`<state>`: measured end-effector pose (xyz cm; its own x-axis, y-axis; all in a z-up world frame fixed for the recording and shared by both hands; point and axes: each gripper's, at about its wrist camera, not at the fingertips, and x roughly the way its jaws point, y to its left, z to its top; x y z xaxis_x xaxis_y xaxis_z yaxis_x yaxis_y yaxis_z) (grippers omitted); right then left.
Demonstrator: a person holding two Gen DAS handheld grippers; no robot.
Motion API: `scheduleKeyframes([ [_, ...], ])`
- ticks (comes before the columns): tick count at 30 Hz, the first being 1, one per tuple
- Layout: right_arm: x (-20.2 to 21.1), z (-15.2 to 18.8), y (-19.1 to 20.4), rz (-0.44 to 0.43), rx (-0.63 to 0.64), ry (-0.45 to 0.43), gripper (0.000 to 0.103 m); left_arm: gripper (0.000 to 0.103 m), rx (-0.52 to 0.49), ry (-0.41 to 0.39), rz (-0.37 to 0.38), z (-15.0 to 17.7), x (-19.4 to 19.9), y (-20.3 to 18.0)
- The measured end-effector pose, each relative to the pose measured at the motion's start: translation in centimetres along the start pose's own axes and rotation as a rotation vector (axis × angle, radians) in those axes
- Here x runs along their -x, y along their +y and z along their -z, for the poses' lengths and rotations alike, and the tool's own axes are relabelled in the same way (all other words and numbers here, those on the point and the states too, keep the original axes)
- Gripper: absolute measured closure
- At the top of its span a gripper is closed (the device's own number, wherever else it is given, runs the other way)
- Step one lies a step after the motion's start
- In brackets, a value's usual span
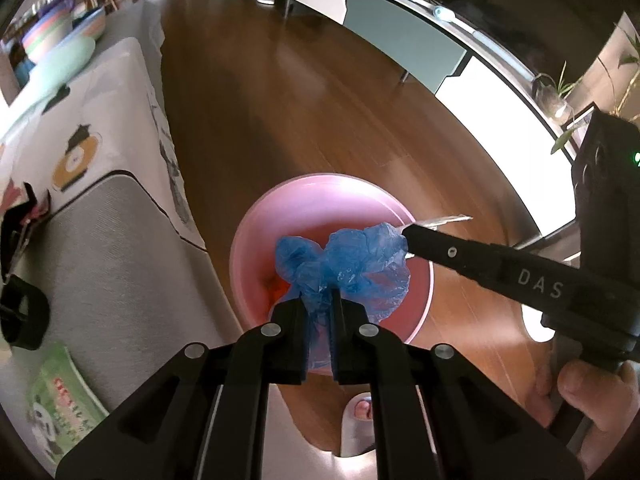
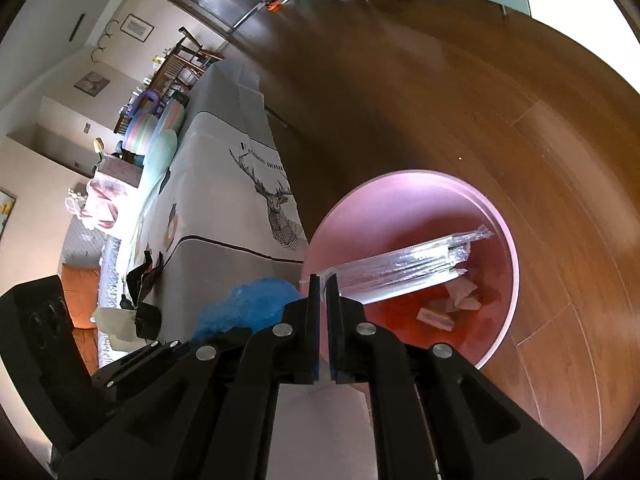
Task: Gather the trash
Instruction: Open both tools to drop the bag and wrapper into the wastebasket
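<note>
A pink bin [image 1: 256, 216] stands on the wooden floor beside the sofa. My left gripper [image 1: 320, 300] is shut on a crumpled blue plastic bag [image 1: 360, 264], held over the bin's mouth. My right gripper [image 2: 323, 280] is shut on a clear plastic wrapper [image 2: 408, 264] that sticks out over the pink bin [image 2: 404, 196]. In the left wrist view the right gripper [image 1: 412, 236] reaches in from the right, touching the blue bag, with the wrapper's tip [image 1: 448, 220] showing beyond it. Paper scraps [image 2: 448, 308] lie on the bin's bottom. The blue bag [image 2: 248, 308] shows at the left of the right wrist view.
A grey sofa [image 1: 120, 264] with a printed cover [image 2: 240, 200] runs along the left. A green tissue pack [image 1: 60, 396] and black items [image 1: 24, 312] lie on it. A white low cabinet [image 1: 400, 32] lines the far side. A slippered foot [image 1: 360, 416] stands near the bin.
</note>
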<state>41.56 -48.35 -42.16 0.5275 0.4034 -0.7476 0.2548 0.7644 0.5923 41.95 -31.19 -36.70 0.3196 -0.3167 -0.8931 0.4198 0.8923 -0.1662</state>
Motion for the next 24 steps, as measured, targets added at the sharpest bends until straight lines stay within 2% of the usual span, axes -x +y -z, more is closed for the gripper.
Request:
scheduleKeyframes([
  [1, 0.0, 0.0, 0.1, 0.009, -0.002, 0.003, 0.088, 0.081, -0.004, 0.001, 0.0, 0.1, 0.2, 0.1],
  [2, 0.0, 0.0, 0.0, 0.012, -0.007, 0.01, 0.063, 0.061, -0.004, -0.002, -0.002, 0.1, 0.3, 0.2],
  [3, 0.1, -0.1, -0.1, 0.017, -0.014, 0.015, 0.028, 0.046, -0.002, -0.016, -0.006, 0.2, 0.7, 0.3],
  [4, 0.4, -0.1, -0.1, 0.021, -0.015, 0.006, 0.019, 0.043, -0.001, -0.032, -0.01, 0.3, 1.1, 0.4],
  [7, 1.0, 0.1, 0.6, 0.042, 0.019, 0.0, 0.018, 0.033, 0.002, -0.043, -0.026, 0.7, 2.1, 0.8],
  [10, 1.6, 1.0, 1.5, 0.064, 0.042, 0.003, 0.018, 0.032, -0.001, -0.043, -0.037, 1.2, 3.4, 0.9],
  [13, 2.2, 2.1, 2.9, 0.115, 0.055, 0.01, 0.007, 0.028, 0.009, -0.064, -0.055, 2.5, 5.7, 1.6],
  [16, 3.0, 3.3, 4.9, 0.228, 0.033, 0.022, 0.005, 0.026, 0.007, -0.12, -0.056, 4.9, 9.2, 2.2],
  [21, 5.3, 6.6, 8.8, 0.277, 0.029, -0.005, 0.005, 0.018, 0.027, -0.187, -0.079, 9.7, 14.8, 4.1],
  [24, 7.0, 9.2, 11.7, 0.24, 0.078, -0.045, 0.005, 0.014, 0.091, -0.231, -0.096, 13.5, 18.4, 6.4],
])
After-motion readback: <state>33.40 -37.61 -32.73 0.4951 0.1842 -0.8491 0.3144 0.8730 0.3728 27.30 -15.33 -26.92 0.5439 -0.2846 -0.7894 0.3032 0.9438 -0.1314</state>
